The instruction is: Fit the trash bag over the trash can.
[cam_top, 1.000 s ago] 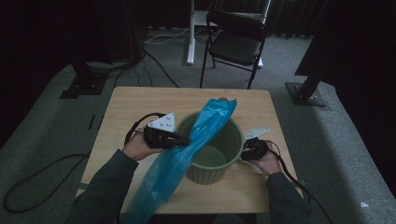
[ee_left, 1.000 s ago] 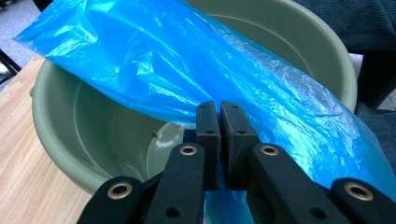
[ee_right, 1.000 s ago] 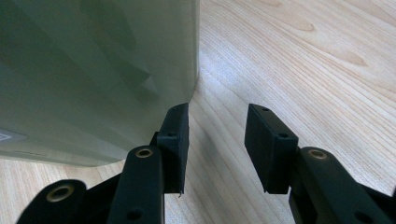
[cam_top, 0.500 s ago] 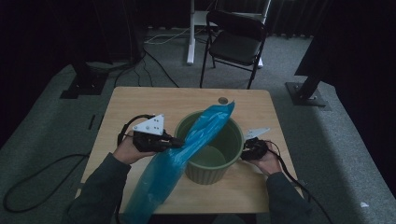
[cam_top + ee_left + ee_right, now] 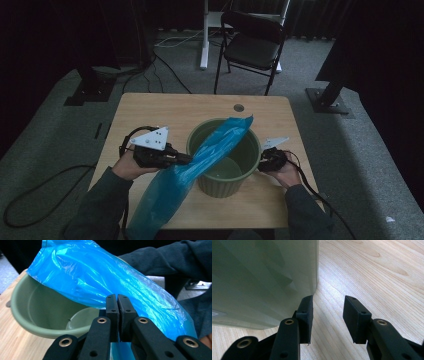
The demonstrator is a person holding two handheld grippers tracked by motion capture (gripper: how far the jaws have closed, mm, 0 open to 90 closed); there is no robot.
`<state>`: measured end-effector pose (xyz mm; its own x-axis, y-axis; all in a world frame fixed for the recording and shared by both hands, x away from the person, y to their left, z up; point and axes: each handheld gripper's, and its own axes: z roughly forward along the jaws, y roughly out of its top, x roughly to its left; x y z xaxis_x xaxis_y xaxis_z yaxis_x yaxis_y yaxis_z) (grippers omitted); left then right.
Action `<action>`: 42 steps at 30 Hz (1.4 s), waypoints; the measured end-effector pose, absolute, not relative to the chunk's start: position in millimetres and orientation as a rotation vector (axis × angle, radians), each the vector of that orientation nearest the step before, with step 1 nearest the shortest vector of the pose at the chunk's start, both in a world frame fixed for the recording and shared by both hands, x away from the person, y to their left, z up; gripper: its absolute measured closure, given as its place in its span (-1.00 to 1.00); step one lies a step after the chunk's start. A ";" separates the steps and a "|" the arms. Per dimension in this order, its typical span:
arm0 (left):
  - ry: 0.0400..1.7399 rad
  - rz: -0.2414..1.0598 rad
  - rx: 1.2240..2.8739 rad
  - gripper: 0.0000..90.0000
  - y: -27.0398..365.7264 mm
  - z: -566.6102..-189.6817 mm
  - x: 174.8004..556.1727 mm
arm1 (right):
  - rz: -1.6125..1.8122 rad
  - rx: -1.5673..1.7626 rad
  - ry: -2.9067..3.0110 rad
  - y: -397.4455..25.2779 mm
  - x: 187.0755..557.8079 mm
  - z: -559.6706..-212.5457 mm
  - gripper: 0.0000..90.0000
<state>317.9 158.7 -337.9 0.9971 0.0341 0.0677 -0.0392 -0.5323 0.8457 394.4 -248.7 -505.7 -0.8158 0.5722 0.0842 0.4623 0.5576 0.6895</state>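
Note:
A green bin (image 5: 239, 175) stands on the wooden table (image 5: 165, 112), right of centre. A long blue plastic bag (image 5: 197, 165) lies slanted across the bin's near-left rim, its top over the opening and its lower end hanging past the table's front edge. My left gripper (image 5: 186, 160) is shut on the blue plastic bag (image 5: 105, 285) beside the bin's rim (image 5: 23, 321). My right gripper (image 5: 261, 165) rests low at the bin's right side. It stands open (image 5: 328, 312), its left jaw close to the bin's wall (image 5: 262, 277), nothing between the jaws.
A black folding chair (image 5: 252, 47) stands behind the table, beside a white desk leg (image 5: 204, 35). Cables (image 5: 170, 75) run over the grey carpet. Dark stand bases sit at the left (image 5: 87, 92) and right (image 5: 330, 102). A small round hole (image 5: 239, 107) marks the table's far side.
My left gripper has drawn back to the left with the bag, pulling the bag's top lower across the bin. The right gripper has stayed put.

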 end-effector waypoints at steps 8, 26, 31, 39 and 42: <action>-0.023 0.066 2.156 0.94 165.8 -339.6 310.8 | 1.101 0.880 2.638 -248.7 394.5 -505.7 0.32; 0.179 0.111 2.192 0.94 151.8 -347.5 348.1 | 1.104 0.886 2.637 -249.4 394.6 -505.8 0.32; 0.195 0.118 2.203 0.95 139.4 -347.5 357.2 | 1.105 0.884 2.635 -248.9 394.2 -505.1 0.32; 0.252 0.152 2.230 0.95 124.8 -349.2 371.1 | 1.107 0.885 2.630 -250.3 394.5 -504.6 0.32; 0.269 0.165 2.244 0.95 119.3 -349.4 376.8 | 1.111 0.889 2.629 -250.7 394.0 -504.0 0.32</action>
<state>376.8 119.3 -349.4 0.9681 0.2492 0.0272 0.1372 -0.6175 0.7745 394.0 -250.7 -504.0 -0.8125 0.5764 0.0868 0.4640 0.5494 0.6949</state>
